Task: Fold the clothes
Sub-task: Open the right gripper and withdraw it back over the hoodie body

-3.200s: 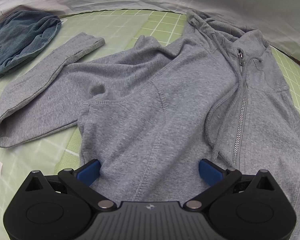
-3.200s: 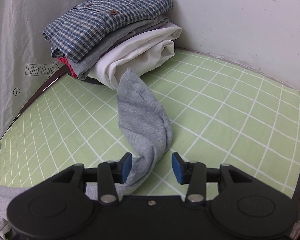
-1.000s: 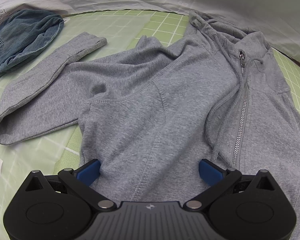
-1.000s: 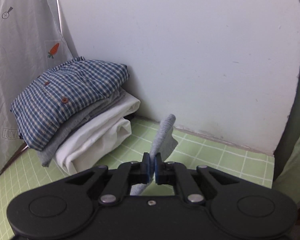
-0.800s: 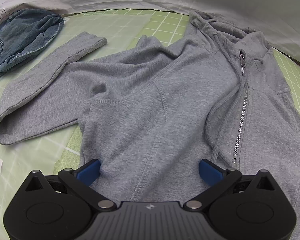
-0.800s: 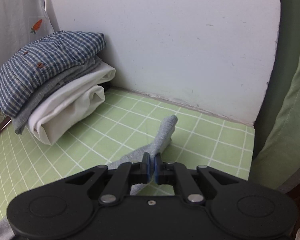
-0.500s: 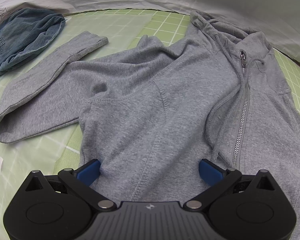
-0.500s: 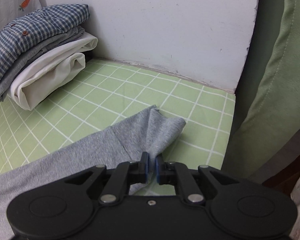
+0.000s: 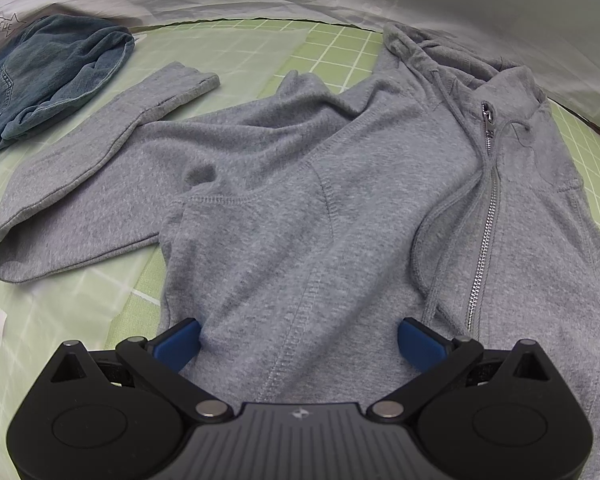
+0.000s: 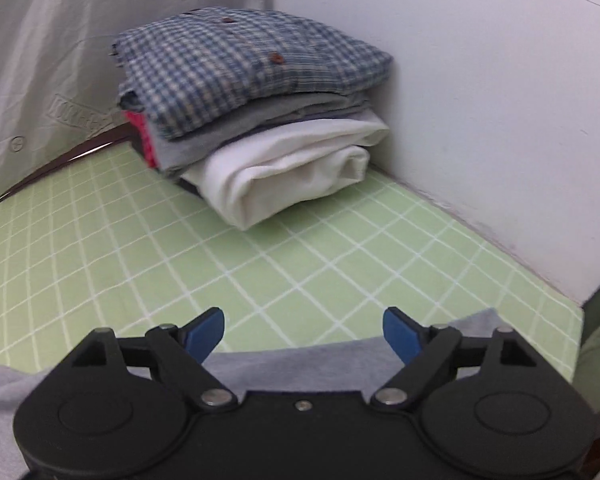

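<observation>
A grey zip-up hoodie [image 9: 300, 208] lies spread on the green grid mat [image 9: 332, 52], zipper [image 9: 484, 220] to the right, hood at the top. Its one sleeve [image 9: 100, 152] stretches out to the left, bent at the elbow. My left gripper [image 9: 300, 338] stands open, low over the hoodie's lower body, pads wide apart on either side of a seam. In the right wrist view the other grey sleeve [image 10: 308, 364] lies flat under my right gripper [image 10: 304, 330], whose jaws are opening with nothing pressed between the pads.
A stack of folded clothes [image 10: 260, 112], checked shirt on top and white cloth at the bottom, sits in the corner against the white wall [image 10: 500, 100]. Blue denim [image 9: 48, 76] lies at the mat's far left. A printed grey sheet [image 10: 60, 48] hangs behind.
My right gripper let go of the grey sleeve, which now lies flat on the mat, and swung back toward the folded stack. The left gripper and the hoodie body stayed put.
</observation>
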